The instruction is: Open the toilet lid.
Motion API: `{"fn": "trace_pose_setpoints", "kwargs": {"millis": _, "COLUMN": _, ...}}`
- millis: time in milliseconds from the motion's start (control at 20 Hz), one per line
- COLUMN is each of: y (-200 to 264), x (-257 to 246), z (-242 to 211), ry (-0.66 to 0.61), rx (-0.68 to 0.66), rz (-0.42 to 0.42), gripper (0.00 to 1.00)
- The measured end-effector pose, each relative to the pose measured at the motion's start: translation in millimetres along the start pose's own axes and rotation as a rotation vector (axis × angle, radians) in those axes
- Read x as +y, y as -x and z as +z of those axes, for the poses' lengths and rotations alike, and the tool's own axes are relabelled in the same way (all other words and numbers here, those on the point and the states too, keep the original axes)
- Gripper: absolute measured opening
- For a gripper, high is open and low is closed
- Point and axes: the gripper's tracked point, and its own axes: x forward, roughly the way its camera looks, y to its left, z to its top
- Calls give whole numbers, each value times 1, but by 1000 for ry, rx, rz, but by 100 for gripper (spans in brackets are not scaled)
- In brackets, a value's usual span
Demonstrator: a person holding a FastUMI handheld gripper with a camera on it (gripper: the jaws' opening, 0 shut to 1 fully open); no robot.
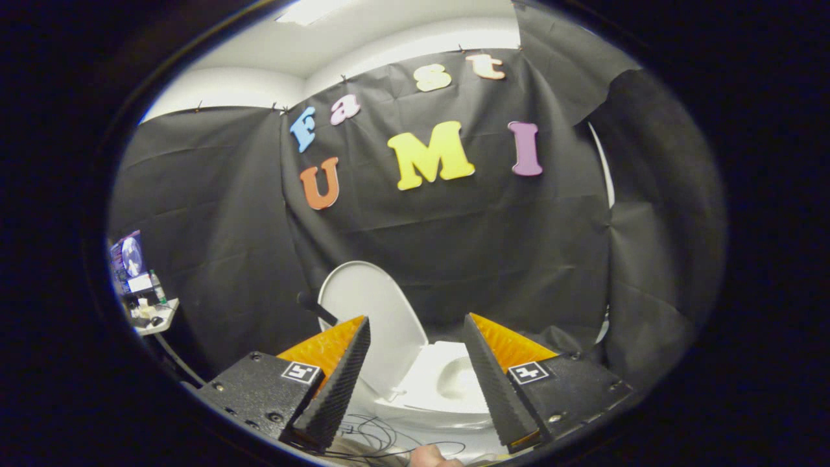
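Observation:
A white toilet (447, 383) stands beyond my fingers, against the black cloth wall. Its lid (376, 311) is raised, standing upright and leaning back toward the wall, to the left of the bowl. The seat and bowl (457, 379) lie uncovered between my fingertips. My gripper (417, 319) is open, with a wide gap between the two fingers and nothing held. The fingers are apart from the lid, which shows past the left fingertip.
A small white side table (152, 318) with a screen and small bottles stands far to the left. Dark cables (373, 438) lie on the floor below the toilet. A fingertip of a person's hand (431, 456) shows below the fingers.

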Motion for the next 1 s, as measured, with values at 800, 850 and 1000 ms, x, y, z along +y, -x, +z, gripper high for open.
{"fn": "trace_pose_setpoints", "kwargs": {"millis": 800, "y": 85, "x": -112, "z": -40, "ry": 88, "rx": -221, "rz": -211, "gripper": 91}}
{"fn": "trace_pose_setpoints", "kwargs": {"millis": 850, "y": 85, "x": -117, "z": -42, "ry": 80, "rx": -226, "rz": -223, "gripper": 91}}
{"fn": "trace_pose_setpoints", "kwargs": {"millis": 1000, "y": 85, "x": -115, "z": -49, "ry": 54, "rx": -227, "rz": -206, "gripper": 91}}
